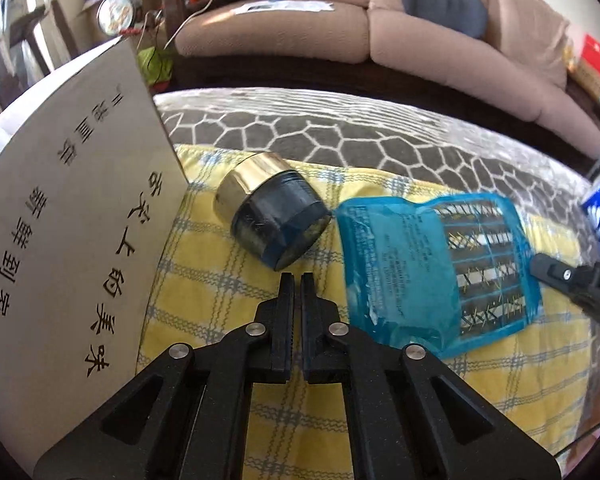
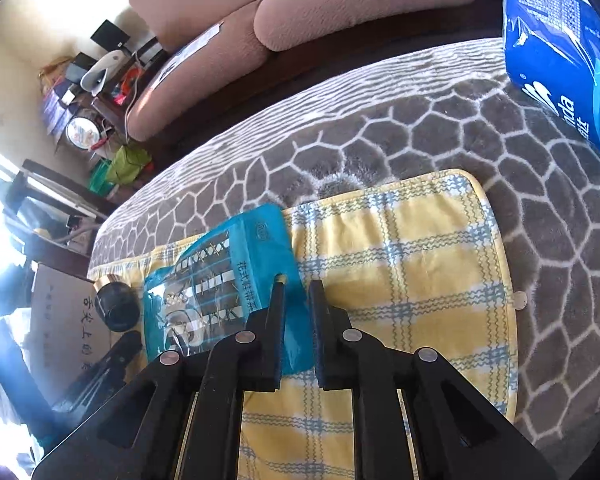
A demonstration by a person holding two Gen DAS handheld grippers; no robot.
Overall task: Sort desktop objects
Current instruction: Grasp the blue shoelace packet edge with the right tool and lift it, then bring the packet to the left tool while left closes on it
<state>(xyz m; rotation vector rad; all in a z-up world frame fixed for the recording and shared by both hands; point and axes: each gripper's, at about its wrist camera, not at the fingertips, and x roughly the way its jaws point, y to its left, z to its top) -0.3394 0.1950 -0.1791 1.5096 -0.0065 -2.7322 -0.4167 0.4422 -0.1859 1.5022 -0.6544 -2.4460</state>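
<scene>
Barely started sorting: both the jar [image 1: 274,216] and blue packet [image 1: 436,272] lie loose on our yellow cloth [image 1: 204,280]. Left gripper [image 1: 296,280] pressed together, empty, jar just past its tips. Right gripper [image 2: 298,286] nearly closed, empty, packet under its left finger.

Left tool [image 1: 296,276]: we see its two black fingers drawn together, nothing between them, tips just short of the jar.
Jar [image 1: 271,210]: dark, with a gold lid, lying on its side on the yellow checked cloth [image 1: 220,280], base turned toward us.
Blue packet [image 1: 436,268]: flat on the cloth, just right of the jar, printed text and a clear striped window showing.
Right tool [image 1: 538,266]: we see its black tip at the packet's right edge.
Cardboard box [image 1: 72,216]: stands at the left, printed with characters, beside the jar.
Grey honeycomb cover [image 1: 340,132]: spread under the cloth.
Sofa [image 1: 380,20]: beige, behind, with a dark cushion [image 1: 440,4].
</scene>
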